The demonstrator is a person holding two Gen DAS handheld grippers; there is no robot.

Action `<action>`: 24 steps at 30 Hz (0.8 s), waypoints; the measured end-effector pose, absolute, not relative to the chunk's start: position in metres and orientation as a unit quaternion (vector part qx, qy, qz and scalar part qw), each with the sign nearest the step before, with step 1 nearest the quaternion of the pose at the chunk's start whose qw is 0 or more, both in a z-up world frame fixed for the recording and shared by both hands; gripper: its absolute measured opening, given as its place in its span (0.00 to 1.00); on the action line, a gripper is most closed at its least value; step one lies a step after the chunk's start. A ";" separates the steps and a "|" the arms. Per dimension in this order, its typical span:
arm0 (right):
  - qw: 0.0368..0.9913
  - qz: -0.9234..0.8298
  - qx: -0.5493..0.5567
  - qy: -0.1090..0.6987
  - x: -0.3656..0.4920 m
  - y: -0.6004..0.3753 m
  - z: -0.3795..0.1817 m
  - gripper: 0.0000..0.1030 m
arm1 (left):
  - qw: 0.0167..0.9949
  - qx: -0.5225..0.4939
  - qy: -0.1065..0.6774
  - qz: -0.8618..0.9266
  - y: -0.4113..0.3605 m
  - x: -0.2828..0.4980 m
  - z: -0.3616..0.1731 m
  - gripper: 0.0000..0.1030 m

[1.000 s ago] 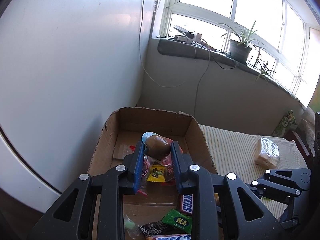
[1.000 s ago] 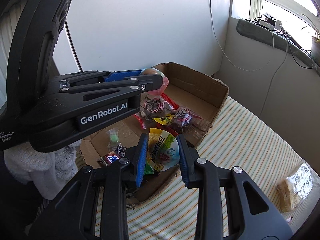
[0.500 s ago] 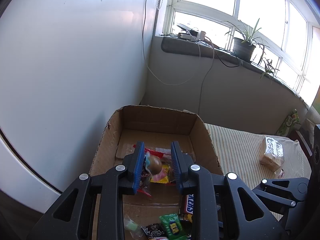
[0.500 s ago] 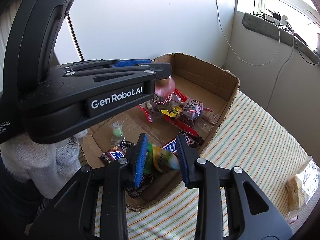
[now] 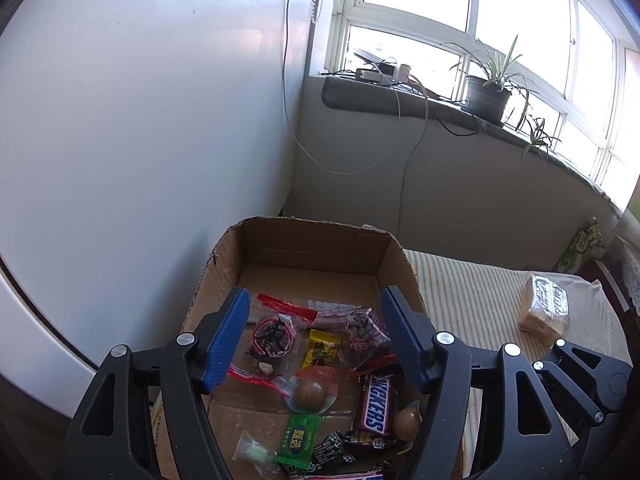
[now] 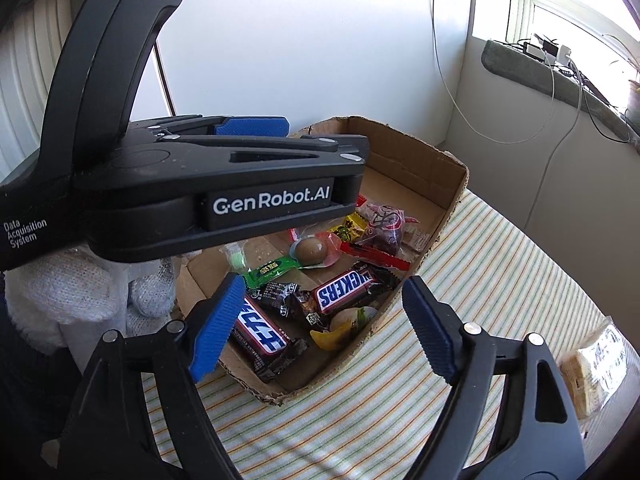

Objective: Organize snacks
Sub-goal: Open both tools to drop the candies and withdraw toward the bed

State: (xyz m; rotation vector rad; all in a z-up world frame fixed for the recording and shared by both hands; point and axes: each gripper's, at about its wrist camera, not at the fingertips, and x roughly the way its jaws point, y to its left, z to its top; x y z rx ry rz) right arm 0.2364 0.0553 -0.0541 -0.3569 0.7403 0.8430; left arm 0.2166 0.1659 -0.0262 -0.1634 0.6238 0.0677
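A cardboard box (image 5: 312, 240) (image 6: 440, 168) holds several snacks. A packed brown egg (image 5: 310, 392) (image 6: 310, 250) lies in its middle. A second packed egg (image 5: 406, 418) (image 6: 346, 320) lies by the right wall next to a Snickers bar (image 5: 376, 404) (image 6: 348, 290). A green candy (image 5: 298, 438) and red-printed bags (image 5: 276, 334) lie around them. My left gripper (image 5: 316, 336) is open and empty above the box. My right gripper (image 6: 320, 328) is open and empty over the box's near corner.
The box stands on a striped cloth (image 6: 500, 280) against a white wall (image 5: 140, 140). A wrapped bread pack (image 5: 546, 314) (image 6: 596, 368) lies on the cloth to the right. A windowsill with a potted plant (image 5: 488, 92) and cables is behind.
Both grippers opened. The left one let go of the brown egg, the right one let go of its packed egg. Both snacks dropped into the box.
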 end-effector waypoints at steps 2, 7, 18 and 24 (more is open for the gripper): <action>0.834 0.394 -0.164 0.348 0.235 0.049 -0.052 0.84 | 0.949 -0.079 0.305 0.030 0.162 0.217 -0.024 0.68; 0.842 0.384 -0.153 0.347 0.234 0.030 -0.048 0.84 | 0.951 -0.074 0.300 0.023 0.152 0.217 -0.020 0.68; 0.865 0.339 -0.125 0.347 0.236 -0.033 -0.041 0.84 | 0.956 -0.055 0.287 -0.016 0.112 0.211 -0.007 0.68; 0.886 0.283 -0.112 0.350 0.241 -0.092 -0.038 0.84 | 0.952 -0.046 0.297 -0.066 0.085 0.211 -0.011 0.68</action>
